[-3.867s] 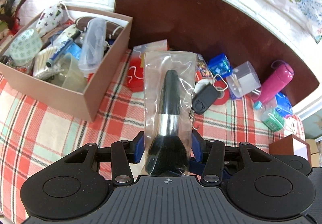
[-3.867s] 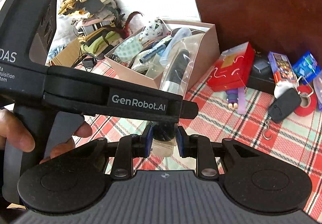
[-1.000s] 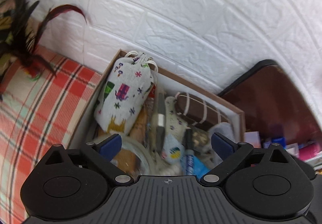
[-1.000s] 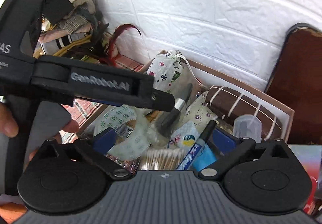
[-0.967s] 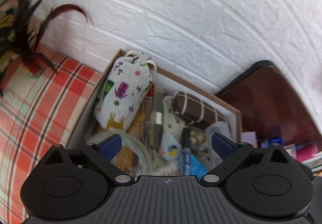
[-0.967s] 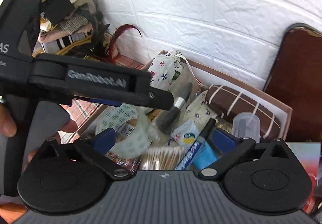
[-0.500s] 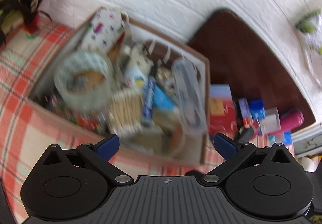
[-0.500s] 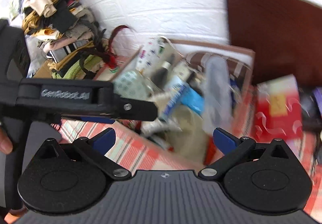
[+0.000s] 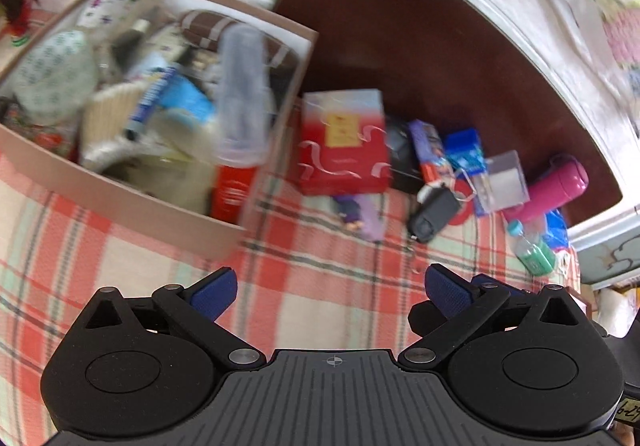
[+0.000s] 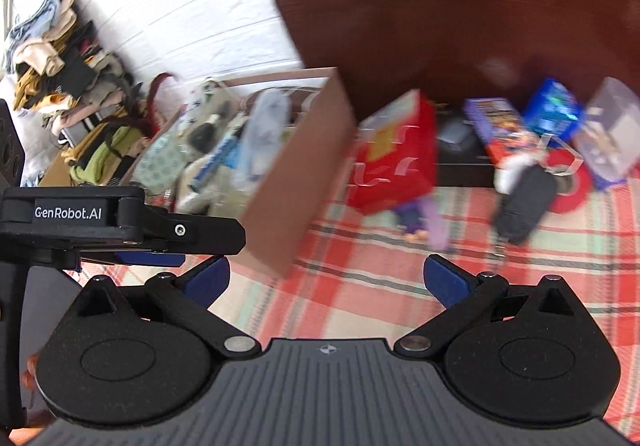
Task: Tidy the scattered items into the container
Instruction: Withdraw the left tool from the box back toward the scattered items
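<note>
"GenRobot.AI" is printed in white on the black body of the left gripper (image 10: 168,246), seen in the right wrist view. A yellow tag (image 9: 629,412) at the left wrist view's lower right edge is handwritten, but cannot be read reliably

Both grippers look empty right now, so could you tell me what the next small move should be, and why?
Probably bring the right gripper forward and down toward the black key fob on the plaid cloth. Both it and the left gripper are open and hold nothing, the box already holds many items, and the fob lies apart from the box among the loose things, near the right gripper's side.
</note>
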A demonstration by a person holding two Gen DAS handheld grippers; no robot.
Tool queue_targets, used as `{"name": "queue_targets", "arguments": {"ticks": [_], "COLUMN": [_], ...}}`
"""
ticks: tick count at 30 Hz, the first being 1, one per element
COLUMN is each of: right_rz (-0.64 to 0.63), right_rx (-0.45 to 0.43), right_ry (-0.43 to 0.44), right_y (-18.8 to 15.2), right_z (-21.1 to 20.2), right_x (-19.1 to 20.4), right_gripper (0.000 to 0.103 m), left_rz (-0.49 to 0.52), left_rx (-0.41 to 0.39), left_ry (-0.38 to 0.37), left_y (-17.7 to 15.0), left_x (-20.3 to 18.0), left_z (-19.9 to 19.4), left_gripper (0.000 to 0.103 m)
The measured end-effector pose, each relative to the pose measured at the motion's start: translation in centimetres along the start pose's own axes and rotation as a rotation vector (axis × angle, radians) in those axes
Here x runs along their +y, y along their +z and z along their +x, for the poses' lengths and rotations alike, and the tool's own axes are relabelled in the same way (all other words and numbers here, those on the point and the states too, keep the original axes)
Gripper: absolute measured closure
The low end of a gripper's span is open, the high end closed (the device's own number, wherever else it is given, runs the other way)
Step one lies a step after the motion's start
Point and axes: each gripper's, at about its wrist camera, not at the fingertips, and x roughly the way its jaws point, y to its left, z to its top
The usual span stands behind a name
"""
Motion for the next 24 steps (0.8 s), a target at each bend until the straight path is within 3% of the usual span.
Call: {"name": "queue_targets", "arguments": {"ticks": [10,21,24], "right_rz": [0.050,0.097,0.083], "right_rx": [-0.011,0.021,0.034], "right_ry": [-0.015,-0.095,-0.122], "right_y": [-0.1,0.6,0.7], "right_z": [-1.2,2.1,3.4], "right_x": [-6.6,-11.6,-12.7], "right_gripper": [0.001,0.001,0.001], "left_rz": [0.021,0.076,0.156], "left_rx": [0.004,0.097,0.119], "left_ry": [0.020,0.011,-0.017], "left_y": [-0.5,1.5,1.8], "left_x": [-5.5,-7.9,-9.5], "left_z": [3.7,10.7,12.6], "left_gripper": [0.000,0.001,0.004]}}
